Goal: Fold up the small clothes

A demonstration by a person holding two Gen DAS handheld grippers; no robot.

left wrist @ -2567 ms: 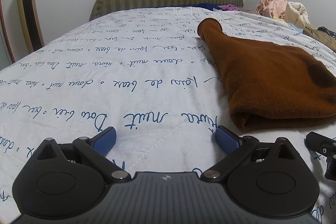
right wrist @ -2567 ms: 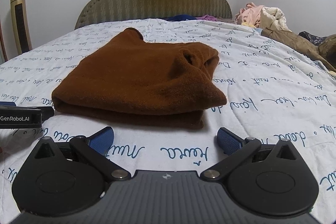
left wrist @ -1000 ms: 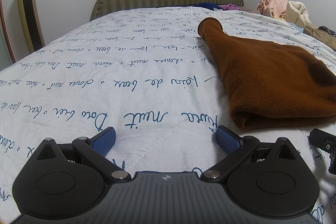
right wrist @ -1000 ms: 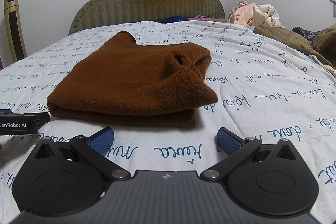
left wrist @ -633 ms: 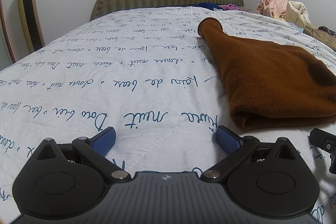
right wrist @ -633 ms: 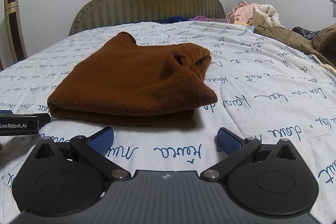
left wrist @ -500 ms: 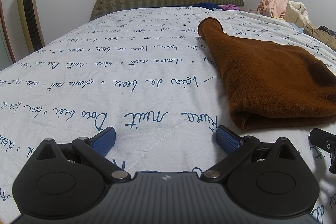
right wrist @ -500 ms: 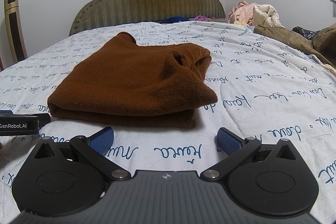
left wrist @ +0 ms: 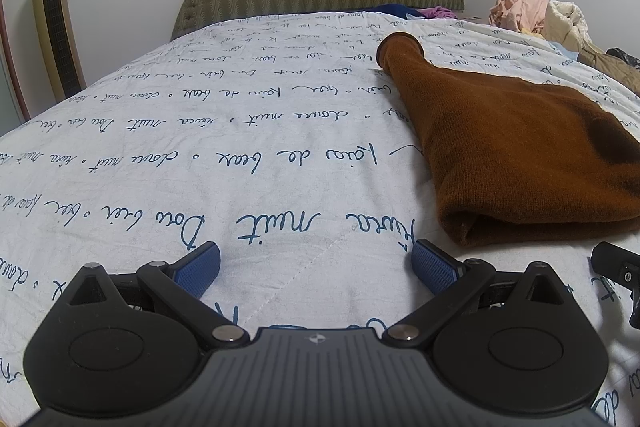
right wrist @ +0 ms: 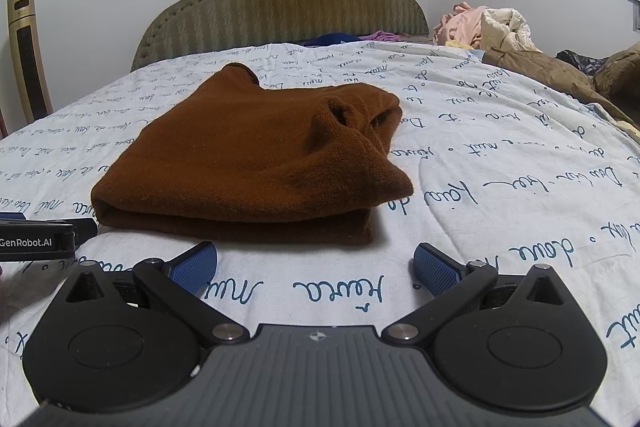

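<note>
While the folded brown sweater (right wrist: 248, 155) lay near the middle of the bed (right wrist: 500, 163), left tongs (left wrist: 316, 263) and right tongs (right wrist: 314, 261) were spread wide, holding nothing.

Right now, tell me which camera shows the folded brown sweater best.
The right wrist view. The brown sweater lies whole and centred there, ahead of the open right gripper, with its folded layers and collar opening visible. The left wrist view has it off to the right, cut by the frame edge, beyond the open left gripper.
</note>
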